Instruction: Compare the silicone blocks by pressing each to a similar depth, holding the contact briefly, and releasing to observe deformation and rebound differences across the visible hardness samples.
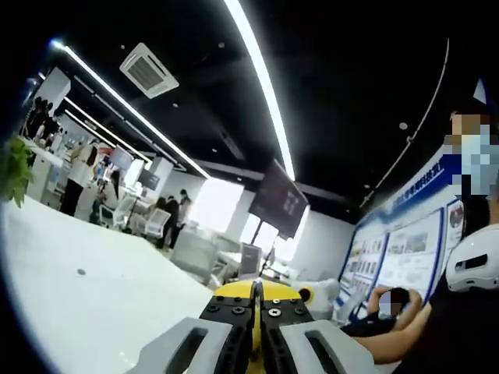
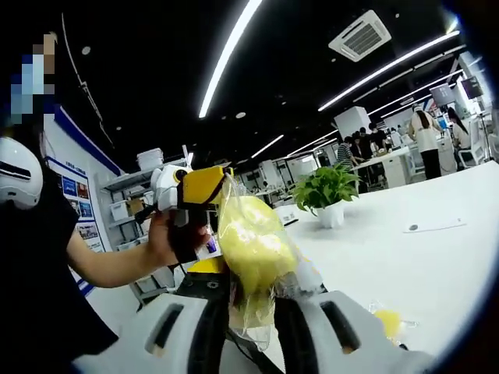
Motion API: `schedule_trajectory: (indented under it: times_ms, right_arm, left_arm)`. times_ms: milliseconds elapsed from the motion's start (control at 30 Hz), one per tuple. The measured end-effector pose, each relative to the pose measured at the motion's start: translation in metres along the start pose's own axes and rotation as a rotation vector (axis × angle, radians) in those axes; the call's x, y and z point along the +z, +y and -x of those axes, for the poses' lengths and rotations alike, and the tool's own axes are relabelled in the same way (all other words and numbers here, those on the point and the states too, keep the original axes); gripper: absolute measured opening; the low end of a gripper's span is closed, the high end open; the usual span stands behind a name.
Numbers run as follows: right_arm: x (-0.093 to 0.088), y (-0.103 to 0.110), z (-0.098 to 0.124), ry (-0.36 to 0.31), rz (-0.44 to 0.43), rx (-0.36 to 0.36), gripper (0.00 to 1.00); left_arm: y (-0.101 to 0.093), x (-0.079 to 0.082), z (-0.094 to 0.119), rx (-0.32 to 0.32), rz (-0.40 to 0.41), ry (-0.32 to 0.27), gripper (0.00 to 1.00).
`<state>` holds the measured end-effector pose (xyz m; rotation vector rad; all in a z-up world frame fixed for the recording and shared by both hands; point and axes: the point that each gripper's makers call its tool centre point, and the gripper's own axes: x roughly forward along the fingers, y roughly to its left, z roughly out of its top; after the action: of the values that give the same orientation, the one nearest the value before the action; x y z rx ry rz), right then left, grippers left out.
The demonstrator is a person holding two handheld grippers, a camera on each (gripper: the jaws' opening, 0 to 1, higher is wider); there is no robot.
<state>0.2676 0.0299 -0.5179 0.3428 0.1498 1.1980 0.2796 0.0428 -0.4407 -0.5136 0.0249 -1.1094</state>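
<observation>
A yellow silicone block [image 2: 253, 245] in a clear plastic bag stands between the jaws of my right gripper [image 2: 251, 315], which is shut on it above a white table [image 2: 405, 265]. The bag's top edge reaches the front of my left gripper [image 2: 191, 193], yellow and white, held in a person's hand [image 2: 160, 234]. Whether it pinches the bag I cannot tell. In the left gripper view my left gripper [image 1: 256, 300] has its jaws pressed together with a thin yellow line between them. A yellow part [image 1: 273, 290] shows just beyond the tips.
On the white table [image 1: 93, 296] are a potted plant [image 2: 326, 191], a small yellow piece [image 2: 387, 319], a flat paper slip [image 2: 427, 227] and a dark speck [image 1: 81, 272]. A person in black [image 1: 460, 319] stands close beside the grippers. People, desks and chairs [image 1: 156, 222] stand far behind.
</observation>
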Motion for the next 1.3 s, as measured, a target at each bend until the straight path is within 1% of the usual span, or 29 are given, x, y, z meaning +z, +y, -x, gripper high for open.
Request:
schedule_trajectory:
  times_ms: [100,200,300,367,533,667,733,833,900,1100,1200,1300]
  right_arm:
    - [-0.001,0.0,0.001,-0.009,0.0,-0.008,0.3]
    - [-0.001,0.0,0.001,-0.016,-0.004,-0.01,0.35]
    - [-0.001,-0.002,0.001,-0.021,-0.006,-0.018,0.37]
    - [-0.002,-0.003,0.002,-0.016,-0.018,-0.014,0.37]
    - [-0.007,-0.009,0.004,-0.006,-0.01,-0.039,0.41]
    - [-0.014,-0.016,0.011,0.012,0.0,-0.076,0.43]
    - [-0.018,-0.021,0.016,0.025,0.01,-0.107,0.44]
    - [-0.023,-0.027,0.024,0.026,-0.012,-0.134,0.42]
    - [-0.028,-0.033,0.032,0.027,-0.016,-0.165,0.43]
    - [-0.043,-0.042,0.049,0.064,-0.006,-0.227,0.44]
    - [-0.052,-0.044,0.055,0.09,-0.011,-0.241,0.44]
    - [-0.064,-0.05,0.065,0.131,0.01,-0.28,0.45]
  left_arm:
    - [0.004,0.007,0.004,0.001,0.038,-0.036,0.0]
    - [0.008,0.012,0.009,0.005,0.059,-0.061,0.0]
    - [0.011,0.013,0.01,0.016,0.054,-0.06,0.0]
    - [0.013,0.011,0.011,0.023,0.048,-0.055,0.0]
    - [0.019,0.005,0.012,0.04,0.043,-0.044,0.0]
    - [0.025,0.001,0.014,0.056,0.049,-0.044,0.0]
    - [0.029,0.0,0.015,0.067,0.051,-0.045,0.0]
    - [0.038,-0.001,0.017,0.093,0.039,-0.054,0.0]
    - [0.043,-0.003,0.019,0.105,0.049,-0.058,0.0]
    - [0.059,-0.011,0.023,0.155,0.045,-0.054,0.0]
    - [0.068,-0.015,0.025,0.194,0.034,-0.048,0.0]
    - [0.077,-0.021,0.028,0.219,0.029,-0.039,0.0]
